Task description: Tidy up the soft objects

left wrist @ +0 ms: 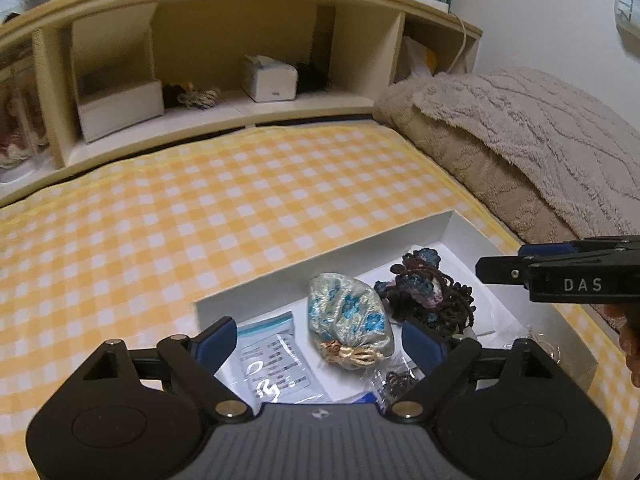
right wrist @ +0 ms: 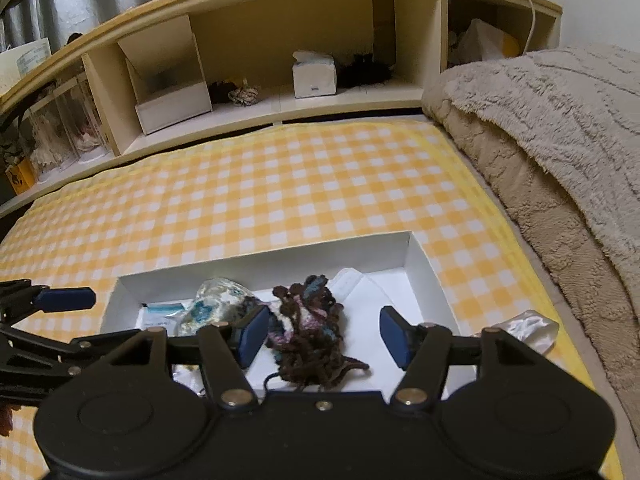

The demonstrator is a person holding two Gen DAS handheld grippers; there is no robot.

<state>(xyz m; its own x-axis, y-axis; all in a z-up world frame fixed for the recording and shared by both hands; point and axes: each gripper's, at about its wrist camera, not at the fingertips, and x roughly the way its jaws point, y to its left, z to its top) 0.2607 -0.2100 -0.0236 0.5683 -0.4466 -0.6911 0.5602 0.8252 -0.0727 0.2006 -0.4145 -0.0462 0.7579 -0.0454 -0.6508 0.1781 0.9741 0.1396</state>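
A white shallow box (left wrist: pixel 464 226) lies on the yellow checked bed. In it are a pale floral drawstring pouch (left wrist: pixel 348 318), a dark brown and blue crocheted yarn piece (left wrist: pixel 430 292) and a flat zip bag with a printed label (left wrist: pixel 274 356). My left gripper (left wrist: pixel 320 342) is open over the box, its jaws either side of the pouch. My right gripper (right wrist: pixel 324 334) is open above the yarn piece (right wrist: pixel 310 332); the pouch (right wrist: pixel 216 306) lies to its left. The box wall (right wrist: pixel 420 256) shows behind. Neither gripper holds anything.
A wooden headboard shelf (left wrist: pixel 224 12) holds a tissue box (left wrist: pixel 270 78), a white carton (left wrist: pixel 120 92) and small dark items. A folded beige fleece blanket (left wrist: pixel 520 128) lies along the right. A crumpled clear wrapper (right wrist: pixel 528 332) sits right of the box.
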